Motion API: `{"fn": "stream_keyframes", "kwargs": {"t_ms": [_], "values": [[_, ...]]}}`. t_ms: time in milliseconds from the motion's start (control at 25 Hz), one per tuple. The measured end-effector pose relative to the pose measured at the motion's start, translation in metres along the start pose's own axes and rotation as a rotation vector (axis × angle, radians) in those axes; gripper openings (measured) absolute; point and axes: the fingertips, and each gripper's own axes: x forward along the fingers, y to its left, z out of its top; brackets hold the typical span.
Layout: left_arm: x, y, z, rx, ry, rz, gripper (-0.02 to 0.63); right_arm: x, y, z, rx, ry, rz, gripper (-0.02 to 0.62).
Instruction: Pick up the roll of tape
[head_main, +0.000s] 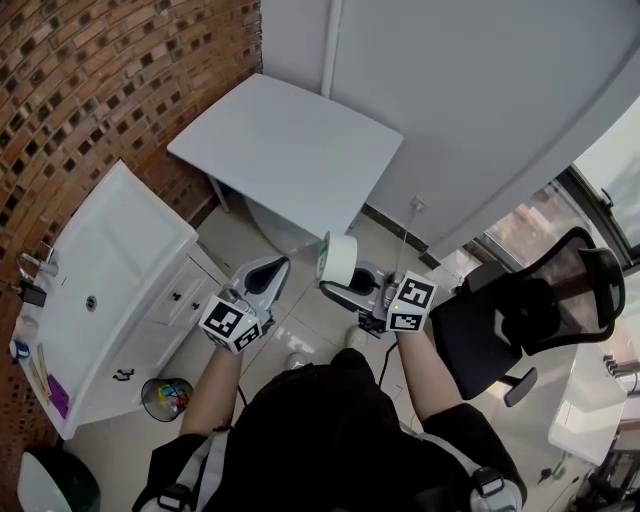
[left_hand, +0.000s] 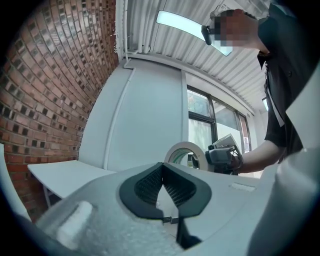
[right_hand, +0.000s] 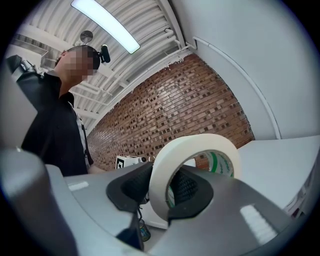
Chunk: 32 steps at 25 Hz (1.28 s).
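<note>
The roll of tape (right_hand: 192, 165) is a cream ring with a white core printed in green. It stands upright between the pads of my right gripper (right_hand: 162, 177), which is shut on its wall. In the head view the roll of tape (head_main: 337, 260) is held in the air in front of the person, past the near edge of the white table (head_main: 290, 150), with the right gripper (head_main: 338, 283) behind it. My left gripper (head_main: 276, 268) hangs just to the left, shut with its pads (left_hand: 150, 182) meeting and nothing between them. Its view shows the roll of tape (left_hand: 186, 150) beyond the tips.
A white sink counter (head_main: 100, 270) with drawers runs along the brick wall (head_main: 90, 90) on the left. A small bin (head_main: 167, 397) stands on the tiled floor by it. A black office chair (head_main: 530, 310) is at the right, by the window.
</note>
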Motion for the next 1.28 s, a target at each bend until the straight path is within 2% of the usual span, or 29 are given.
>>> {"fn": "stream_keyframes", "kwargs": {"t_ms": [480,680,960,1280], "values": [[0.007,-0.008,0.018,0.016,-0.027,0.042,0.002,-0.012,-0.002,0.011,-0.003,0.002,0.076,0.11],[0.018,-0.018,0.017,0.052,-0.023,0.052,0.002,-0.022,-0.004,0.006,-0.006,0.035,0.093,0.11],[0.029,-0.038,0.011,0.029,-0.038,0.066,0.002,-0.045,-0.001,-0.005,-0.007,0.036,0.124,0.109],[0.035,-0.042,0.005,0.03,-0.033,0.1,0.002,-0.056,0.002,-0.013,-0.046,0.09,0.166,0.109]]}}
